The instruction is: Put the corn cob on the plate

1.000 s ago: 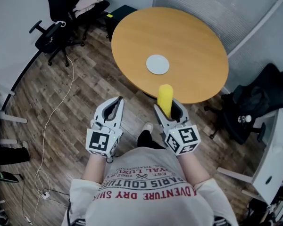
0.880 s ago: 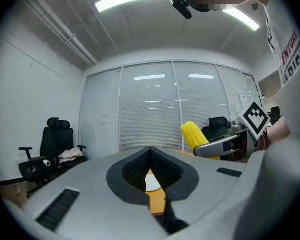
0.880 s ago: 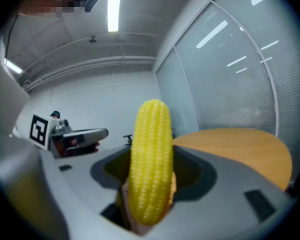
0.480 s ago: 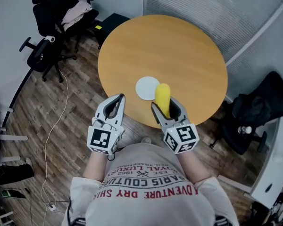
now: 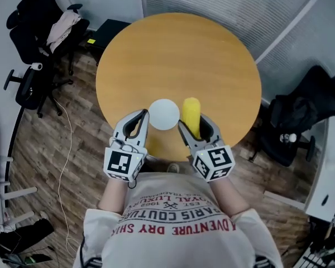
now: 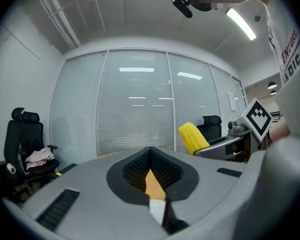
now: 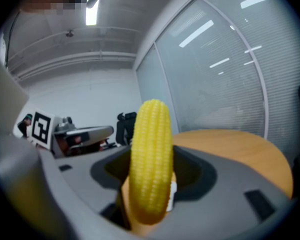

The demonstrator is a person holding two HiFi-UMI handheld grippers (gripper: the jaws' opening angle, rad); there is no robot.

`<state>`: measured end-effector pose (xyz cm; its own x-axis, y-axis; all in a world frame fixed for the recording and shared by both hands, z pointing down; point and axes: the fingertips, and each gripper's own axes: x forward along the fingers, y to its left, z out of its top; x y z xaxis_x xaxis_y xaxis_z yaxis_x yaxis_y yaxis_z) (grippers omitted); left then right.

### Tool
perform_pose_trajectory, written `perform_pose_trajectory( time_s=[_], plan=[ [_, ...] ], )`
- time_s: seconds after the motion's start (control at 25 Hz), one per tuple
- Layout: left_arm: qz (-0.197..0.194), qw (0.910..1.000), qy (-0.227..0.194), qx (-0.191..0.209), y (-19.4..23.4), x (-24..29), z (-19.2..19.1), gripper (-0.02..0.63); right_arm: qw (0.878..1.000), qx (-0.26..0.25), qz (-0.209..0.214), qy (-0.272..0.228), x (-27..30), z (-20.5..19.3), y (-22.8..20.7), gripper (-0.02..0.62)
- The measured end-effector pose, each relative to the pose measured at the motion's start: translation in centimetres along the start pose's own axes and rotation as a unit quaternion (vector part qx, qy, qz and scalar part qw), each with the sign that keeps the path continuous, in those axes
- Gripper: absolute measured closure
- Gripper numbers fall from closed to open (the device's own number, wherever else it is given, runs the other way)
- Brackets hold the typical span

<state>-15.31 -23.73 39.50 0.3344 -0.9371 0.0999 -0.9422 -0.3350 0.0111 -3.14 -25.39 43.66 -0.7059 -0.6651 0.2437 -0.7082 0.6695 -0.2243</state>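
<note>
A yellow corn cob [image 5: 191, 116] [image 7: 151, 159] [image 6: 192, 136] stands up between the jaws of my right gripper [image 5: 196, 132] [image 7: 152, 184], which is shut on it. In the head view the cob hangs over the near part of the round wooden table [image 5: 178, 54]. The small white plate [image 5: 164, 114] lies on the table just left of the cob. My left gripper [image 5: 135, 126] [image 6: 151, 189] is shut with nothing in it, its tips at the plate's near left edge.
Black office chairs [image 5: 36, 49] with a garment on one stand at the far left. A black chair [image 5: 307, 116] is at the right. A cable [image 5: 67, 166] runs over the wood floor. Blinds cover the glass wall [image 5: 223, 4] behind the table.
The table and plate have come nearer in the head view. The cob and both grippers now reach over the table's near edge, beside the plate. The right gripper's hold on the cob is the same.
</note>
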Motion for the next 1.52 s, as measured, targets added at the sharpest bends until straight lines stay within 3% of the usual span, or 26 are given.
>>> perform_pose_trajectory(
  time_s=[0.4, 0.6, 0.76, 1.12, 1.52],
  plan=[
    [-0.123, 0.9922, 0.015, 0.009, 3.4, 5.7, 0.0, 0.574, 0.994, 0.043, -0.102, 0.022, 4.0, -0.9, -1.6, 0.331],
    [-0.181, 0.9831, 0.024, 0.001, 4.1, 7.1, -0.9, 0.574, 0.985, 0.073, -0.147, 0.055, 5.9, -3.7, -2.2, 0.331],
    [-0.212, 0.9768, 0.025, -0.001, 4.6, 7.5, -2.0, 0.574, 0.979, 0.083, -0.157, 0.103, 7.9, -6.7, -2.1, 0.332],
    [-0.23, 0.9718, 0.044, -0.026, 6.3, 7.7, -5.5, 0.574, 0.955, 0.113, -0.162, 0.221, 11.8, -15.5, -3.2, 0.331],
    [-0.206, 0.973, 0.093, -0.047, 9.1, 7.7, -9.2, 0.574, 0.93, 0.117, -0.155, 0.313, 14.2, -21.6, -3.6, 0.331]
  ],
)
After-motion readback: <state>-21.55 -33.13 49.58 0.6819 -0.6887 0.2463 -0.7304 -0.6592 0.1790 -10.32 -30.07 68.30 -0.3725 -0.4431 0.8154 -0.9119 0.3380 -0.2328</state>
